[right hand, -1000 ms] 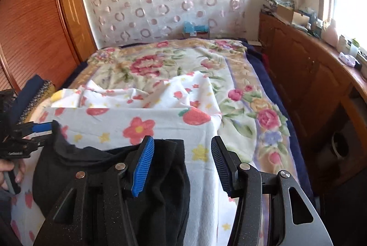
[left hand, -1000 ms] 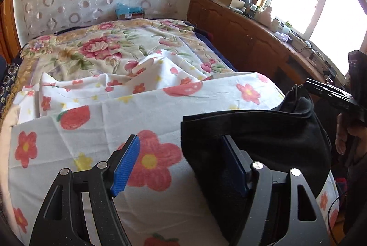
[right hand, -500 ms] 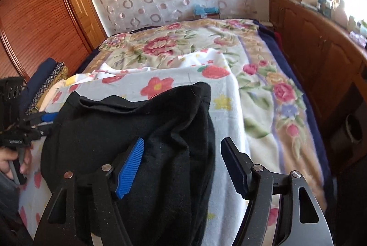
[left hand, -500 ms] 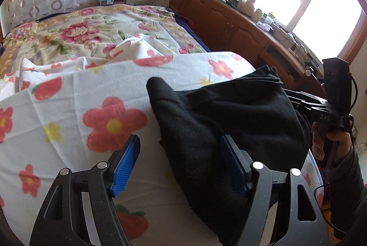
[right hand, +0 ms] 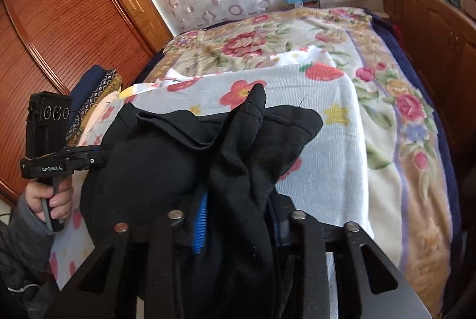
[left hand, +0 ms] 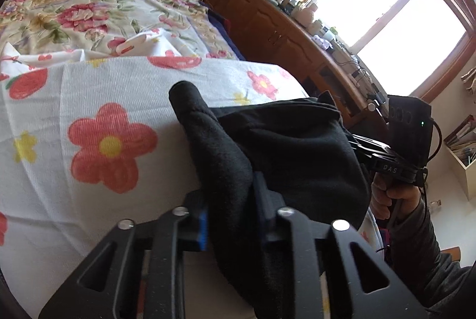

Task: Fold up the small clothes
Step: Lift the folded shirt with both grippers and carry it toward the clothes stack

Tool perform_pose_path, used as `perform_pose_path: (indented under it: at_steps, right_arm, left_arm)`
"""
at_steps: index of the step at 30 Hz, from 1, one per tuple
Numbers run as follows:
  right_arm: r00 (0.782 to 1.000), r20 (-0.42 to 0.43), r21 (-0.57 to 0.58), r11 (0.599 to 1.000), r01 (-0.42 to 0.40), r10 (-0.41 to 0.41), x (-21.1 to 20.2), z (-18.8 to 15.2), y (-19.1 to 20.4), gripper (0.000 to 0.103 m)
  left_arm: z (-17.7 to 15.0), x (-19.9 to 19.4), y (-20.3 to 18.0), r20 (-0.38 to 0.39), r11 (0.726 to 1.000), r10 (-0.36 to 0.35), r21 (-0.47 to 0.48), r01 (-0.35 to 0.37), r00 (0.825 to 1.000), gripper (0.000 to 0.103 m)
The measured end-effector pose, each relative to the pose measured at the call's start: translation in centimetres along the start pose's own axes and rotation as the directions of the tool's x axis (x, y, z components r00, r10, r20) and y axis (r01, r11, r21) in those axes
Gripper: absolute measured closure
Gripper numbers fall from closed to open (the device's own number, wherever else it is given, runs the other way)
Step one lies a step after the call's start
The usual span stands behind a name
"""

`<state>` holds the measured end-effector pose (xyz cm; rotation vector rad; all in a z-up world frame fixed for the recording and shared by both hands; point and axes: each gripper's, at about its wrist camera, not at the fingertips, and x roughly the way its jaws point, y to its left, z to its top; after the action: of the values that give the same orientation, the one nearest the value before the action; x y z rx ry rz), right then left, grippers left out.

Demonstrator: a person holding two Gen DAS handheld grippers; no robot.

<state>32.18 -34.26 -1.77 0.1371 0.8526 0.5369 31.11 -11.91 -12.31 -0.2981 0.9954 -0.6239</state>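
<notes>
A black garment lies bunched on the flowered white sheet at the near edge of the bed. In the left wrist view, my left gripper is closing, and a thick fold of the black cloth is pinched between its pads. The right wrist view shows the same garment with a corner standing up. My right gripper is closing too, with a bunched fold squeezed between its blue pads. Each gripper holds an opposite side of the garment. The fingertips of both are buried in cloth.
A flowered bedspread covers the rest of the bed. A wooden cabinet with clutter on top runs along the window side. A wooden wardrobe and folded textiles stand on the other side. A person's hands hold the gripper handles.
Both grippers went from wide apart to closed on folds of the black garment. Both views have tilted further down and nearer the cloth, which is more bunched.
</notes>
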Motion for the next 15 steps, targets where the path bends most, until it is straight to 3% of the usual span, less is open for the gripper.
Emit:
perform_pose_path:
  at_steps: [4, 9, 13, 15]
  right_arm:
    - [0.994, 0.091, -0.027, 0.998, 0.058, -0.055, -1.9, -0.5, 1.1, 0.084]
    - [0.973, 0.222, -0.089, 0.993, 0.081, -0.06, -5.1, 0.7, 4.5, 0.086]
    - [0.961, 0.275, -0.179, 0.982, 0.056, -0.004, -5.7, 2.7, 8.5, 0.086]
    - [0.956, 0.29, -0.238, 0.971, 0.031, 0.04, -5.3, 4.5, 11.2, 0.086]
  left_arm:
    - [0.0, -2.9, -1.9, 0.075, 0.998, -0.02, 0.055, 0.016, 0.997, 0.088]
    - [-0.5, -8.9, -3.9, 0.209, 0.994, -0.027, 0.11, 0.004, 0.978, 0.089]
    - [-1.0, -14.9, -3.2, 0.32, 0.993, 0.017, 0.106, -0.054, 0.947, 0.089]
    - [-1.4, -18.5, -2.1, 0.387, 0.991, 0.064, 0.08, -0.103, 0.92, 0.089]
